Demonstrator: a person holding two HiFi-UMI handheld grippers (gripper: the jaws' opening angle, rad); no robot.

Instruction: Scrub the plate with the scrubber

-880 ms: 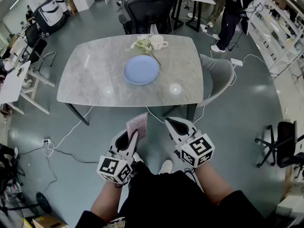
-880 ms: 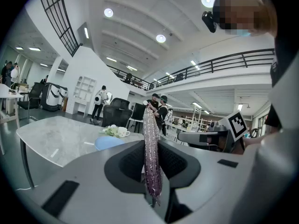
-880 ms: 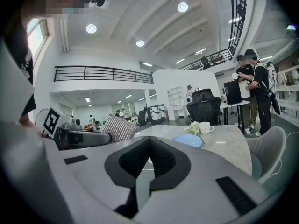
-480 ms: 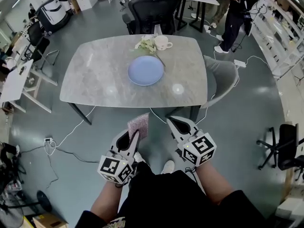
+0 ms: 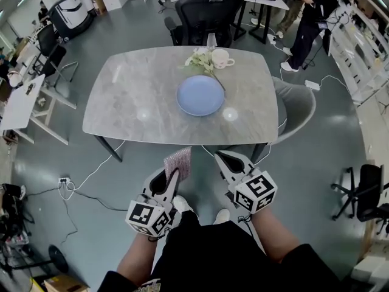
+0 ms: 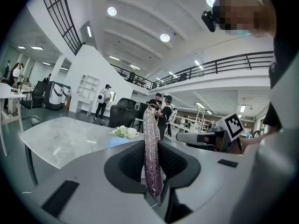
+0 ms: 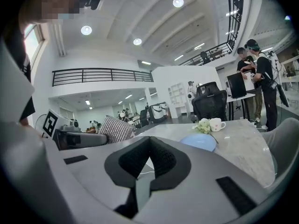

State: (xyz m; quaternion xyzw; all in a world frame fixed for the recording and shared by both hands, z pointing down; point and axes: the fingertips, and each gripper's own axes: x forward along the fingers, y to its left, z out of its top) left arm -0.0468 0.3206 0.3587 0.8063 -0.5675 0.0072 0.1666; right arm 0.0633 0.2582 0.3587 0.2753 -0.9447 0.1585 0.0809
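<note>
At the upper centre of the head view, the plate (image 5: 200, 95) is plain pale blue and the table (image 5: 121, 102) under it is light grey with faint marbling. Just above, the mug (image 5: 221, 58) is white and the flowers (image 5: 199, 59) are white and green. At lower centre, the scrubber (image 5: 177, 162) is glittery mauve. The left gripper (image 5: 170, 175) and right gripper (image 5: 222, 159) are grey with black pads, and their white cubes bear black square markers. The floor (image 5: 316, 163) is dull blue-grey.

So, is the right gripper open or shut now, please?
Shut and empty: the right gripper shows its pads meeting in its own view, nothing between. The scrubber sits in the left gripper.
</note>
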